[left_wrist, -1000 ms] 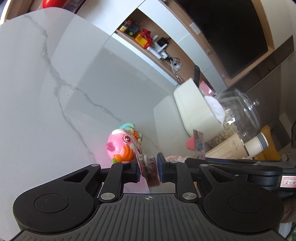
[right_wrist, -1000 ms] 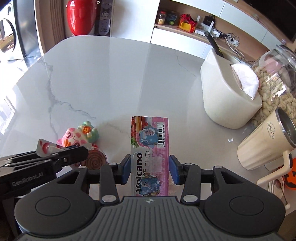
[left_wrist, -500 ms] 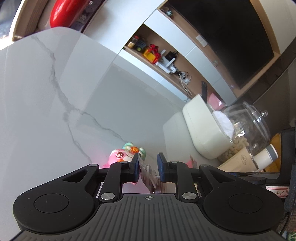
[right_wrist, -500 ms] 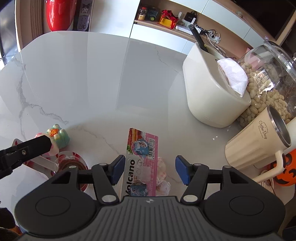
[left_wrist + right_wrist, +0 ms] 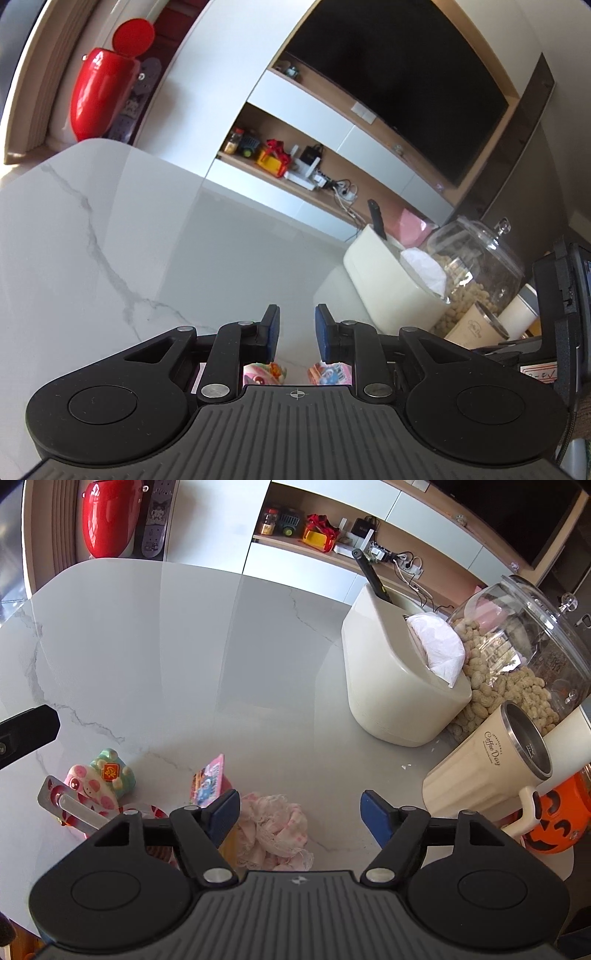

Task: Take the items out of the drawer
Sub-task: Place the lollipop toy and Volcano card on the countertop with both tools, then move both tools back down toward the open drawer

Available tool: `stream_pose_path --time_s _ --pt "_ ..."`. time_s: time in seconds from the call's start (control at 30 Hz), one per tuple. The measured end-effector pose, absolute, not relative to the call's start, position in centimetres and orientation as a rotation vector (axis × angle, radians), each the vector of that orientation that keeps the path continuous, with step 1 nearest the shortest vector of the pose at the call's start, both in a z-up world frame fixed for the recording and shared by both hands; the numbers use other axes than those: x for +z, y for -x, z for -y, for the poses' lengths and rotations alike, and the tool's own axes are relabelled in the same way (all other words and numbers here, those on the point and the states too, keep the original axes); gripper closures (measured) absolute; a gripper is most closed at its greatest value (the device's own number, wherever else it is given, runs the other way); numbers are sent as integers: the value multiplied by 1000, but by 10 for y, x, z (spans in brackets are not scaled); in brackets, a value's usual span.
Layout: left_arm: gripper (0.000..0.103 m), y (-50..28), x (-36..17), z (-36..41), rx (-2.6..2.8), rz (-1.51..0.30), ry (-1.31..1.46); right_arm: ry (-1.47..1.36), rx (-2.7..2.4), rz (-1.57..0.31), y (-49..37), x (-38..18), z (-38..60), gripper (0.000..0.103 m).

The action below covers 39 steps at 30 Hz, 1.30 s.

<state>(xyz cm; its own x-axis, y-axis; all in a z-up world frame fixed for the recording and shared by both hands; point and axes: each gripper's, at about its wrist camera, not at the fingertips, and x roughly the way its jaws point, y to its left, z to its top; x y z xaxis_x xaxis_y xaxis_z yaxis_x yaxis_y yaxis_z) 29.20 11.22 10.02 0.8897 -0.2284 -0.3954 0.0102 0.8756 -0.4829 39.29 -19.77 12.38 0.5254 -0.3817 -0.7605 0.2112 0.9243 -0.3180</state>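
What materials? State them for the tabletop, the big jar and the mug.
Tabletop: polished marble or a lookalike, grey veins, glossy reflections. Jar: clear glass or acrylic, peanuts visible through it. Mug: cream matte outside, probably coated; brushed steel inside.

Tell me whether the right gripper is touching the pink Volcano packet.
Cannot tell. In the right wrist view the right gripper stands open, but its left finger overlaps the pink packet.

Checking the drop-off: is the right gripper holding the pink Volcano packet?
No: the right gripper stands open, and the pink packet lies on the table beside its left finger.
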Motion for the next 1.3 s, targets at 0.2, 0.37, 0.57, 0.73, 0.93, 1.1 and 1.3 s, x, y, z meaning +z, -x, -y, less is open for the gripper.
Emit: stream_pose_path --time_s 0.2,0.37,0.57,0.73,0.93,1.1,1.3 --pt "80 -292 103 -113 -133 -511 472 143 -313 -911 -374 134 204 30" --pt "80 -283 114 -110 -170 -527 446 125 -189 -898 -354 138 198 30" --pt "80 -263 120 -96 -210 -544 361 103 -180 -897 -346 139 196 29" --pt "80 -244 115 -79 -281 -609 248 85 -230 -927 -331 137 196 29" --pt "80 -211 121 -59 -426 -651 80 52 -255 -994 -301 131 190 27" --pt "80 -199 97 -38 -501 -794 -60 9 -261 -1087 -277 108 192 25" --pt "80 -199 45 -11 -500 -949 -258 -35 -273 -1216 -254 59 203 23"
